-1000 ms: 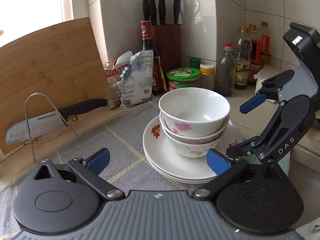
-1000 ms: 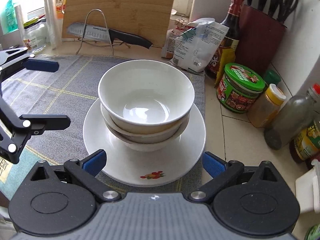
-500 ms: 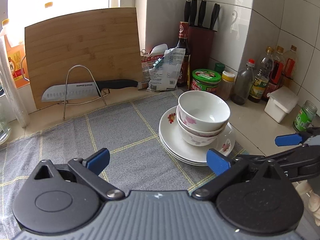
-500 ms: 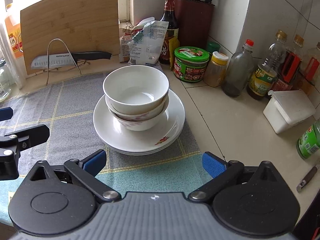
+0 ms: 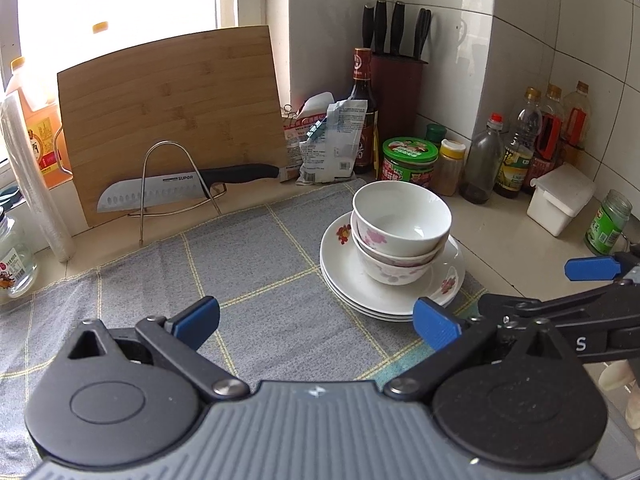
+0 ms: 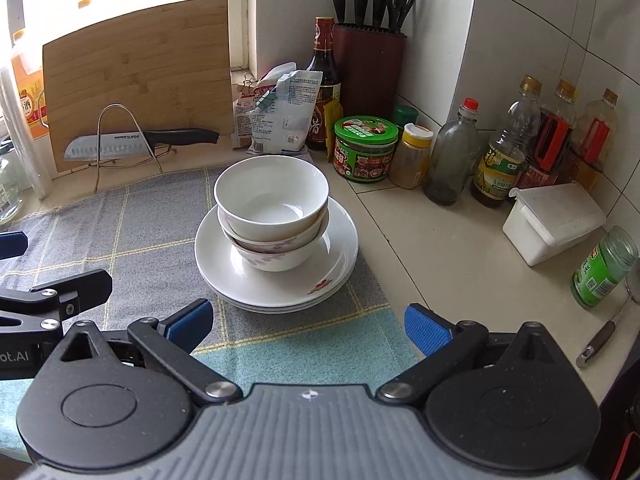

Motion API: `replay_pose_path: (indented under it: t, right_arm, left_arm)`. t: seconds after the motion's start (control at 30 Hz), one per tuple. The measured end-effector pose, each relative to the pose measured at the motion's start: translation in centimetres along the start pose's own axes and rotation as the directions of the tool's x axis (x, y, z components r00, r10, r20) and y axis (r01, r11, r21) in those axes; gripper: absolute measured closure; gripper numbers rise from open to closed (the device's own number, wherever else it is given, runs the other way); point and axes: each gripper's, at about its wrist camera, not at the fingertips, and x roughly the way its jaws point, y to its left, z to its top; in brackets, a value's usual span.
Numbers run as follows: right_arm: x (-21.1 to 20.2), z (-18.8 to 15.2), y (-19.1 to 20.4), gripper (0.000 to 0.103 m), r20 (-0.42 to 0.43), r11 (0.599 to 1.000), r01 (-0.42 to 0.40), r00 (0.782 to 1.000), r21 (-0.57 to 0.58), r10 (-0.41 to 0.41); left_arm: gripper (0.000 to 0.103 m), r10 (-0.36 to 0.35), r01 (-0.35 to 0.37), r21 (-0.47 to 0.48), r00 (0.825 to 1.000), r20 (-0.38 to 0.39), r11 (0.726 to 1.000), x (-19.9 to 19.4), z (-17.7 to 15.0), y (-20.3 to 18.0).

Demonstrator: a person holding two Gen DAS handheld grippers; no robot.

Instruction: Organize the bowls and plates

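Observation:
White flowered bowls [image 5: 400, 220] [image 6: 272, 196] sit nested on a stack of white flowered plates [image 5: 348, 280] [image 6: 224, 264], which rests on a grey checked cloth [image 5: 256, 264] [image 6: 132, 232]. My left gripper [image 5: 316, 320] hangs open and empty above the cloth, short of the stack and to its left. My right gripper [image 6: 306, 326] is open and empty too, in front of the stack over the cloth's green border. In each wrist view the other gripper shows at the frame edge.
A bamboo cutting board [image 5: 172, 116] leans at the back with a knife [image 5: 180, 188] on a wire rack. A knife block [image 6: 370, 68], sauce bottles, a green-lidded jar [image 6: 364, 148], a white box [image 6: 552, 220] and a green bottle [image 6: 604, 268] crowd the right side of the counter.
Both grippers have pulled back and up from the stack, so bowls and plates look smaller and farther. They stayed open and empty; the stack has not moved.

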Motion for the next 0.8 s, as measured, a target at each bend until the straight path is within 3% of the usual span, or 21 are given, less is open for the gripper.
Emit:
replay_pose_path:
  t: [0.8]
  right_arm:
    - [-0.32, 0.45, 0.11, 0.000, 0.010, 1.000, 0.003, 1.000, 0.009, -0.003]
  left_arm:
    - [0.001, 0.006, -0.006, -0.007, 1.000, -0.002, 1.000, 0.01, 0.58, 0.51]
